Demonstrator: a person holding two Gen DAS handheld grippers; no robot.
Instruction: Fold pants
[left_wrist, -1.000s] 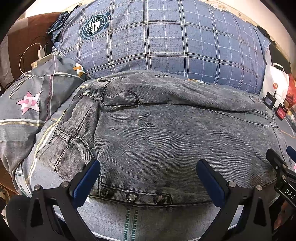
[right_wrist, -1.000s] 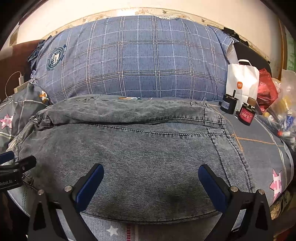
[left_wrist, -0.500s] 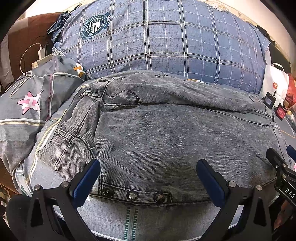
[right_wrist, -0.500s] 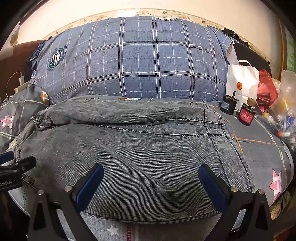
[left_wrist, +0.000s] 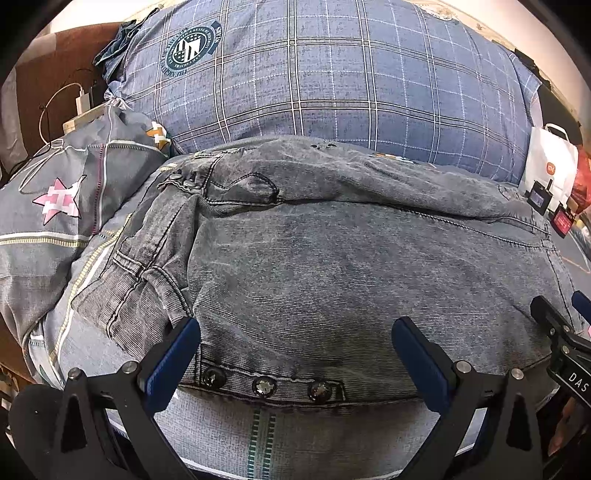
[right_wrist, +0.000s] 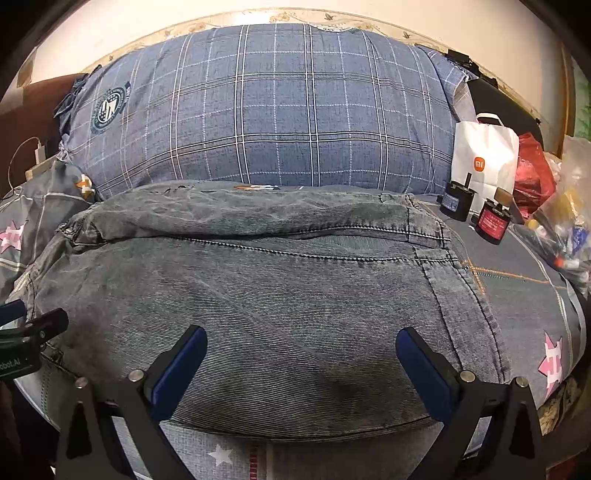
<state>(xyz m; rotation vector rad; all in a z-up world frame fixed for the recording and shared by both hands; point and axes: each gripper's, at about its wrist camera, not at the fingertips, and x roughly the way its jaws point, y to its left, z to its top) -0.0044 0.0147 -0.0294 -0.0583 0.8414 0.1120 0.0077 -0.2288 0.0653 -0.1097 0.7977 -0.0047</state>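
Note:
Grey denim pants (left_wrist: 351, 258) lie folded on the bed, waistband with three metal buttons (left_wrist: 264, 386) at the near edge in the left wrist view. My left gripper (left_wrist: 295, 347) is open and empty, its blue pads hovering over the near edge by the buttons. The pants fill the right wrist view (right_wrist: 277, 295) too. My right gripper (right_wrist: 301, 354) is open and empty above the near fold. Each gripper shows at the edge of the other's view.
A large blue plaid pillow (right_wrist: 266, 107) lies behind the pants. A star-patterned grey pillow (left_wrist: 55, 199) is at the left. A white paper bag (right_wrist: 484, 162), two small dark jars (right_wrist: 493, 221) and plastic bags (right_wrist: 561, 206) crowd the right. A charger with cable (left_wrist: 81, 99) is far left.

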